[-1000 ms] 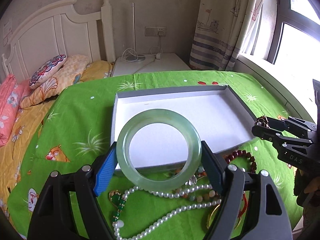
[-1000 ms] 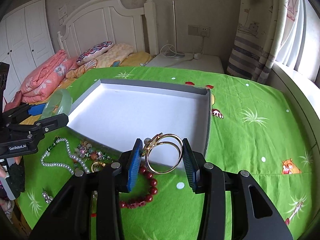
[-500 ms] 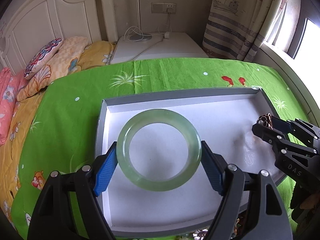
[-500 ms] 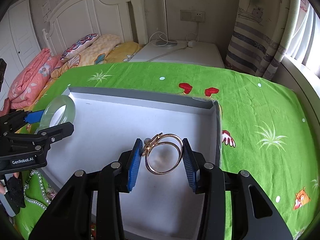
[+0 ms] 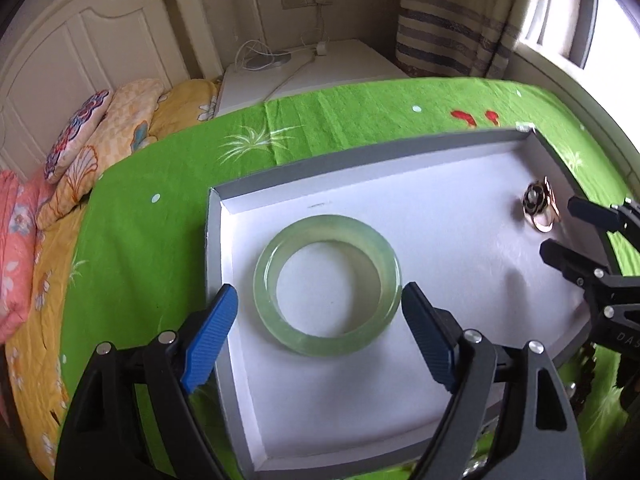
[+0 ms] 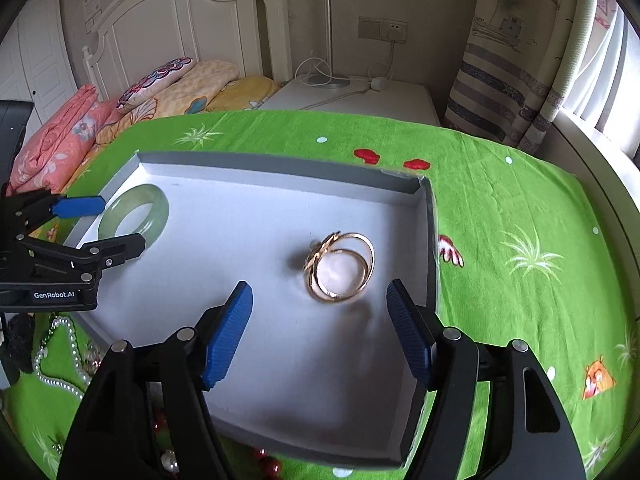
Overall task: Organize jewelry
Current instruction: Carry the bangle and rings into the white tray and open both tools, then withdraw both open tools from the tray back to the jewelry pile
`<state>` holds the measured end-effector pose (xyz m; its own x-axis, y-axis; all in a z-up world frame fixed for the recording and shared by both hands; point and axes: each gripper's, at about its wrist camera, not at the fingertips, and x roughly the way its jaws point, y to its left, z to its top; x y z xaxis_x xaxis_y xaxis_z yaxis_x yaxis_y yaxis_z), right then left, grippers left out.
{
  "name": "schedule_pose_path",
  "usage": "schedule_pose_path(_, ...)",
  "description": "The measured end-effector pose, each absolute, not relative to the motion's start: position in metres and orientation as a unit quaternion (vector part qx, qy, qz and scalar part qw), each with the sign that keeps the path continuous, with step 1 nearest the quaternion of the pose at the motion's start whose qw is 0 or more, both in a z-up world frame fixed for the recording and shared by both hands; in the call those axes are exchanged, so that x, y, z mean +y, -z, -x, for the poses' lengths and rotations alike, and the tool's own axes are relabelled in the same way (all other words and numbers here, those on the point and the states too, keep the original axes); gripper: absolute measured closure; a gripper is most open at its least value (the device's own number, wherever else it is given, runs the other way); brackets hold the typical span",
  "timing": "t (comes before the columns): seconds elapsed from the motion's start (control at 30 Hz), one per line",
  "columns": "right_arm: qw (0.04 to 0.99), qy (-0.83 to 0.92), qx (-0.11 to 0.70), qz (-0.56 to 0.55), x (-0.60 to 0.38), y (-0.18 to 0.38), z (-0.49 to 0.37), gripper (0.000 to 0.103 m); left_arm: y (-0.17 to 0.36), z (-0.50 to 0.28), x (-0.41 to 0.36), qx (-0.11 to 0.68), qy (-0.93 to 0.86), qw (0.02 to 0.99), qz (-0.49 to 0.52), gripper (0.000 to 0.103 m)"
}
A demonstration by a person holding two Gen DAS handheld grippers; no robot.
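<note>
A pale green jade bangle [image 5: 327,285] lies flat in the left part of the grey-rimmed white box [image 5: 214,236]. My left gripper [image 5: 320,334] is open just behind it, blue pads apart on either side. A gold double-ring bracelet [image 6: 340,266] lies on the box floor at the right; it also shows in the left wrist view [image 5: 538,208]. My right gripper [image 6: 320,330] is open above and behind it. The bangle [image 6: 134,216] and left gripper [image 6: 100,224] show at the left of the right wrist view.
The box [image 6: 428,216] sits on a green patterned cloth [image 6: 520,240]. A white pearl necklace [image 6: 60,356] and red beads [image 6: 268,464] lie on the cloth by the box's near edge. Pillows [image 5: 100,136] and a white bedside table [image 5: 312,68] are behind.
Both grippers opened and let go. The jade bangle and the gold bracelet now lie on the box floor. Both grippers moved forward over the box from the jewelry pile.
</note>
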<state>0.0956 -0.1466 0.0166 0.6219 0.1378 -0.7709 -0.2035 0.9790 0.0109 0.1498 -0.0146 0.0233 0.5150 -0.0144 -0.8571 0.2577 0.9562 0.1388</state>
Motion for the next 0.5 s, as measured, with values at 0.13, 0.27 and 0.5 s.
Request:
schedule_pose_path(0.13, 0.905, -0.079, 0.415, 0.052, -0.136, -0.010, -0.069, 0.045, -0.021, -0.143, -0.012, 0.484, 0.124, 0.846, -0.188, 0.023)
schedule_pose_path(0.27, 0.902, -0.089, 0.423, 0.011, -0.134, -0.007, -0.058, 0.049, -0.021, -0.134, -0.002, 0.492, 0.142, 0.835, -0.201, 0.028)
schedule_pose_path(0.5, 0.900, -0.103, 0.422, 0.021, -0.120, -0.006, -0.029, 0.049, -0.019, -0.084, 0.013, 0.464, 0.120, 0.860, -0.175, 0.031)
